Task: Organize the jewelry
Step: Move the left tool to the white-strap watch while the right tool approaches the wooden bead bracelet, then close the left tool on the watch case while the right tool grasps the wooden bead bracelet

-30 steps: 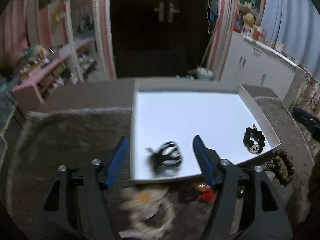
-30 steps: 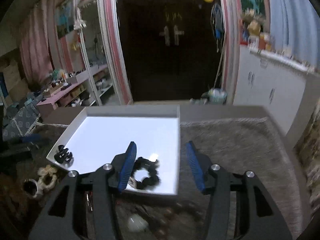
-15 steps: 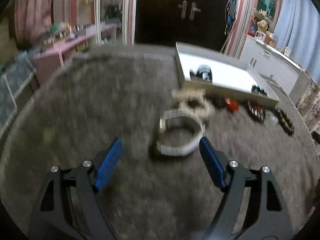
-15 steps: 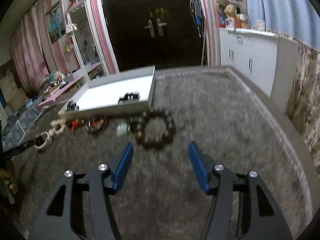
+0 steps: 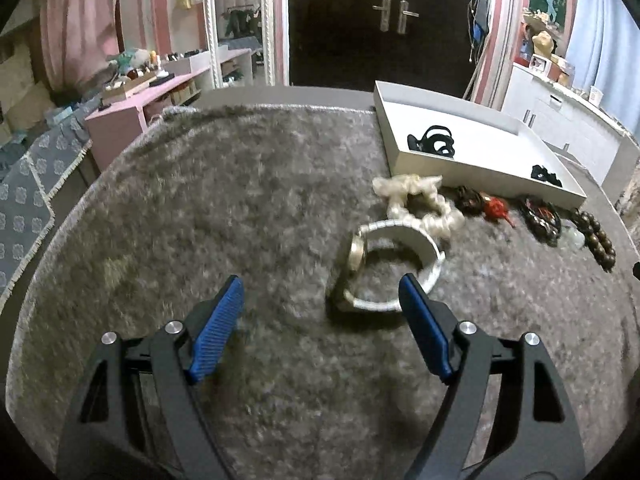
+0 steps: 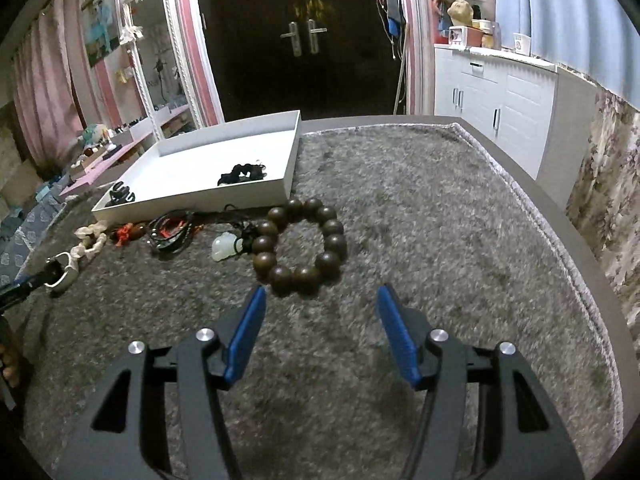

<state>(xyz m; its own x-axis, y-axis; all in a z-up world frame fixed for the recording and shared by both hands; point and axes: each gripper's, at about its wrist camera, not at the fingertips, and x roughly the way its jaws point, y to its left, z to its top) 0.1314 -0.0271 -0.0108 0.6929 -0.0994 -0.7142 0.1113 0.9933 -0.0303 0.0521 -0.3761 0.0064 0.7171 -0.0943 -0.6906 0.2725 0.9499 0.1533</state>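
Left wrist view: left tool [image 5: 320, 300] spread, empty, short of the white watch [image 5: 386, 268] on the grey rug [image 5: 200, 200]. Its right pad is beside the strap, so closing may clip and flip it. Right tool [image 6: 320, 312] spread, empty, near the wooden bead bracelet [image 6: 300, 246]; round beads may roll out.

White tray [image 6: 256, 196] on grey rug — black pieces inside; watch [image 5: 384, 268], bead bracelet [image 6: 300, 248] outside.

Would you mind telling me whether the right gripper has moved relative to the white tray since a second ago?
Yes. The right gripper has backed off the white tray toward the camera; its open jaws now frame the rug just short of the wooden bead bracelet.
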